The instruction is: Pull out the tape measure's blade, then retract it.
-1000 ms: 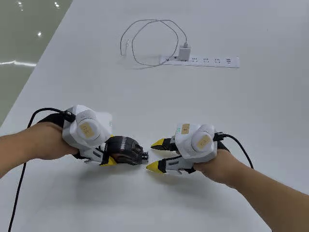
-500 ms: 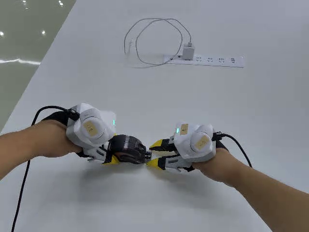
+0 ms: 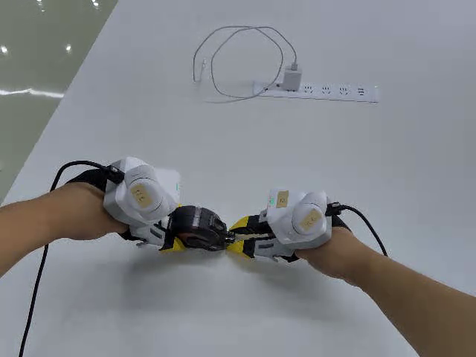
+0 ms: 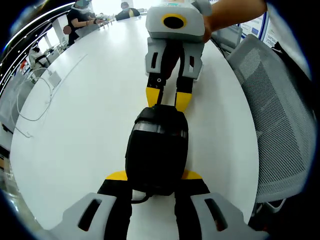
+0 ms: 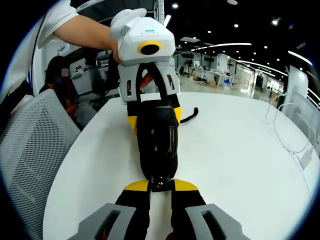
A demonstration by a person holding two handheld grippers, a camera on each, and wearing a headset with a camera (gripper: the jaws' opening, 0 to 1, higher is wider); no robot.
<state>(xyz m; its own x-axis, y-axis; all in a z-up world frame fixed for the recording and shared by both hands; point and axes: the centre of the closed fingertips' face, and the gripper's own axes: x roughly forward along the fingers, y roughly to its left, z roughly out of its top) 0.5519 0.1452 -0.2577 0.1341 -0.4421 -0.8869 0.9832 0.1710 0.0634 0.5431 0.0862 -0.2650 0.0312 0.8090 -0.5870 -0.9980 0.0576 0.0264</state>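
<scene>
Low centre in the head view, the black rubber-cased tape measure (image 3: 195, 226) sits clamped in the left gripper (image 4: 154, 175); the right gripper (image 5: 161, 187), nearly closed, pinches its blade tip (image 5: 161, 180). A shallow pinch could slip, letting the blade snap back.

I had bare table (image 3: 372, 171) on every side of the work, with open white top to the left, to the right and ahead. The only clutter ahead was a power strip (image 3: 316, 92) with a charger (image 3: 291, 78) and a looped cable (image 3: 238, 63), well apart. No gap lay between the left gripper (image 3: 172, 242) and the right gripper (image 3: 234, 238); both clamped the tape measure (image 3: 197, 227). A mesh chair (image 4: 272, 100) stood just beside the table's edge.
</scene>
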